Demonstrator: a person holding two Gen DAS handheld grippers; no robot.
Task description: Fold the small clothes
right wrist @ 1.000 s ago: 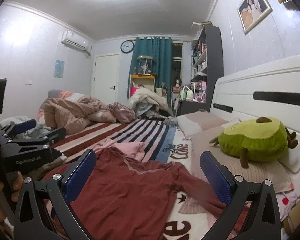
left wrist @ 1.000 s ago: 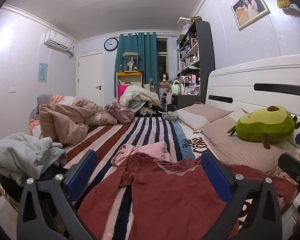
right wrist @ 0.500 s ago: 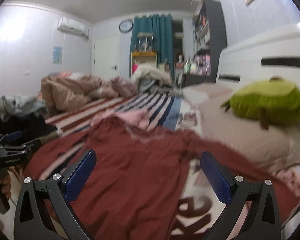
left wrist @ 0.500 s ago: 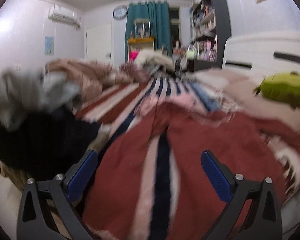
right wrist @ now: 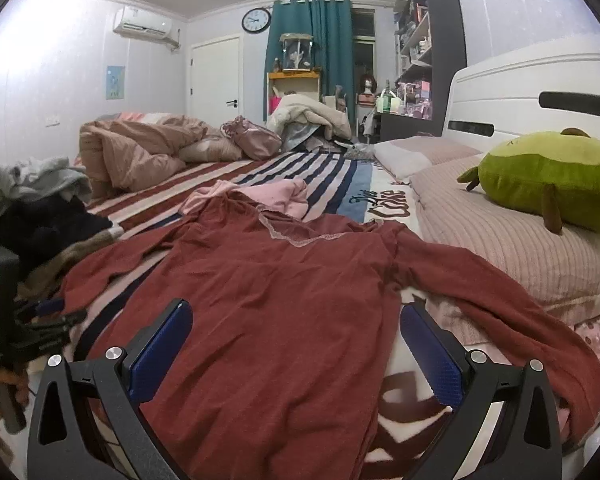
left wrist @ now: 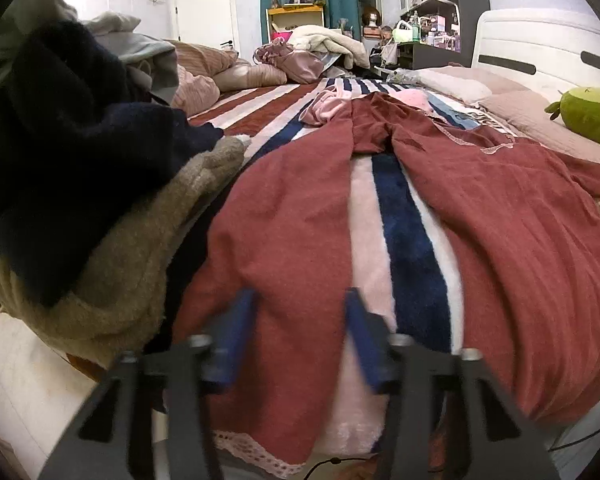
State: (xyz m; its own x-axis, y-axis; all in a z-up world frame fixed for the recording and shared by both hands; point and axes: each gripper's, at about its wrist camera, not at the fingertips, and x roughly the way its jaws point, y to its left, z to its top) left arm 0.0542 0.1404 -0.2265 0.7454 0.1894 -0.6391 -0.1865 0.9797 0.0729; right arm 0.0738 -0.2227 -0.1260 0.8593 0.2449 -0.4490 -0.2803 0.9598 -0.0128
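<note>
A dark red long-sleeved garment (right wrist: 284, 292) with a lace neckline lies spread on the striped bed; it also shows in the left wrist view (left wrist: 292, 216). My left gripper (left wrist: 300, 332) is low over its left sleeve near the lace cuff, jaws partly closed around the cloth, fingers blurred. My right gripper (right wrist: 296, 344) is wide open above the garment's body, holding nothing. The left gripper also appears at the left edge of the right wrist view (right wrist: 44, 320). A pink garment (right wrist: 268, 196) lies beyond the red one.
A pile of dark, grey and tan clothes (left wrist: 80, 168) sits at the bed's left edge. A crumpled pink duvet (right wrist: 140, 148) lies farther back. Pillows (right wrist: 512, 240) and a green avocado plush (right wrist: 548, 180) sit by the white headboard on the right.
My left gripper has dropped down and forward onto the red sleeve and its jaws have narrowed. My right gripper has lowered toward the garment, still wide open.
</note>
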